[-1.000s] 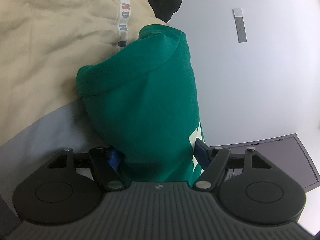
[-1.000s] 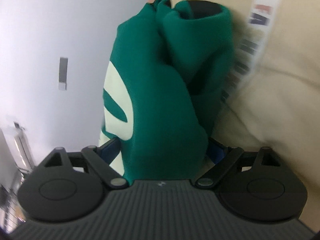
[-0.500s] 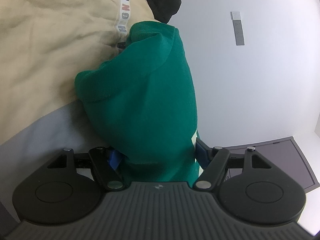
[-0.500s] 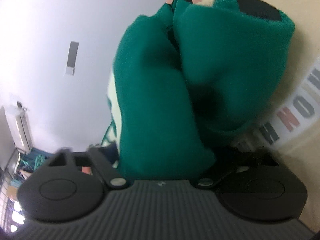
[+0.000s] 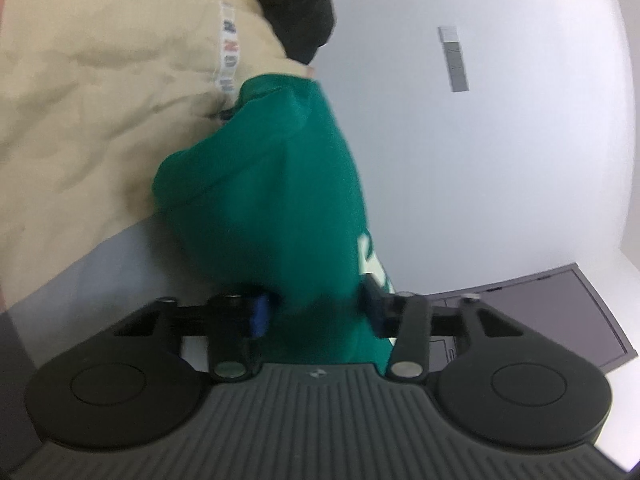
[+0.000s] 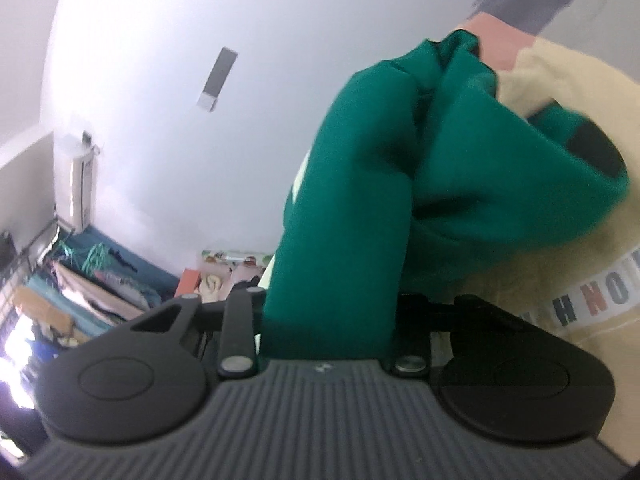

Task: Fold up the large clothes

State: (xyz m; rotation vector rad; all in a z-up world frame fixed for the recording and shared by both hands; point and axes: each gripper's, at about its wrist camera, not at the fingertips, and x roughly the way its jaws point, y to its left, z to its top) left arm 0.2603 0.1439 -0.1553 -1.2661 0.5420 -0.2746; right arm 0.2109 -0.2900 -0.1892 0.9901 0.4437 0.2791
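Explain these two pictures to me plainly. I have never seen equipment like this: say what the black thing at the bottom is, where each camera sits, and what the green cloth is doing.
No robot here: a person holds a two-finger claw in each hand, and each claw carries a wide-angle camera looking forward along its fingers. The black ribbed shape at the bottom of each picture is the tool's own body.

One picture comes from the left claw, the other from the right claw. Both have a bunched green sweatshirt with pale lettering between their fingers, and both are closing on it, so each squeezes a fold of the same garment.

Beside the green cloth lies a beige garment with a lettered white stripe, and a dark piece past it. They rest on a pale table. A dark laptop sits near the left claw.
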